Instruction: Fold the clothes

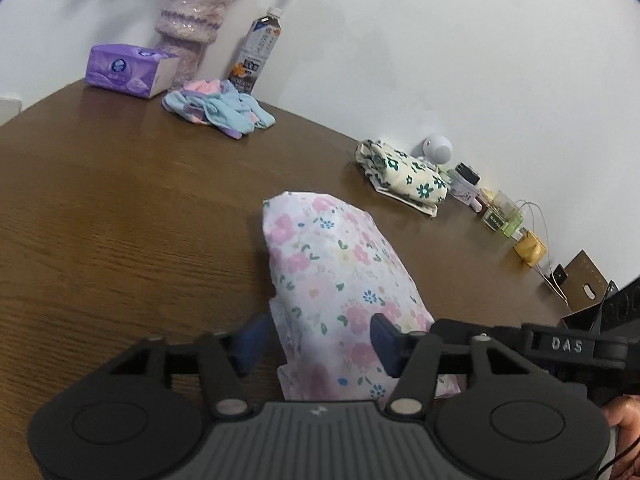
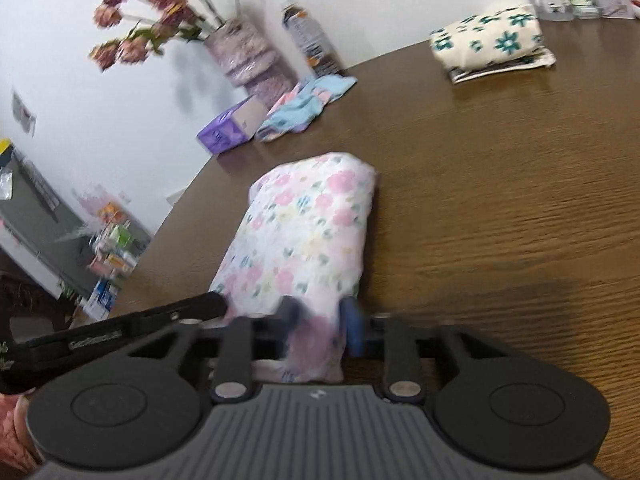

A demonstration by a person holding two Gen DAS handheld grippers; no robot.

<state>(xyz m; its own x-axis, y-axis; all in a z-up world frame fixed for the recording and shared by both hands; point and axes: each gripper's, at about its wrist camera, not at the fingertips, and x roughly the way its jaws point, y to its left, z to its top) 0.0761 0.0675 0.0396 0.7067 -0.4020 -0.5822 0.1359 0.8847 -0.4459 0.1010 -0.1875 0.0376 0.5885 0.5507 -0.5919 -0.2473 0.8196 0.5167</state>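
A folded white garment with pink and blue flowers point(image 1: 328, 264) point(image 2: 308, 220) lies lengthwise on the brown wooden table point(image 1: 120, 220), its near end raised toward both cameras. My left gripper point(image 1: 320, 340) grips that near end, and the bundle fills the gap between its blue pads. My right gripper point(image 2: 320, 320) pinches the same end from the other side, with the cloth bunched between its pads. Each gripper's black body shows at the edge of the other's view. The right wrist view is blurred.
A folded cream cloth with green flowers point(image 1: 404, 176) point(image 2: 492, 44) lies near the wall. A pastel pile of cloth point(image 1: 216, 104), a purple tissue box point(image 1: 128, 68), a vase point(image 1: 192, 20) and a bottle point(image 1: 256, 52) stand at the back. Small jars point(image 1: 500, 216) line the wall.
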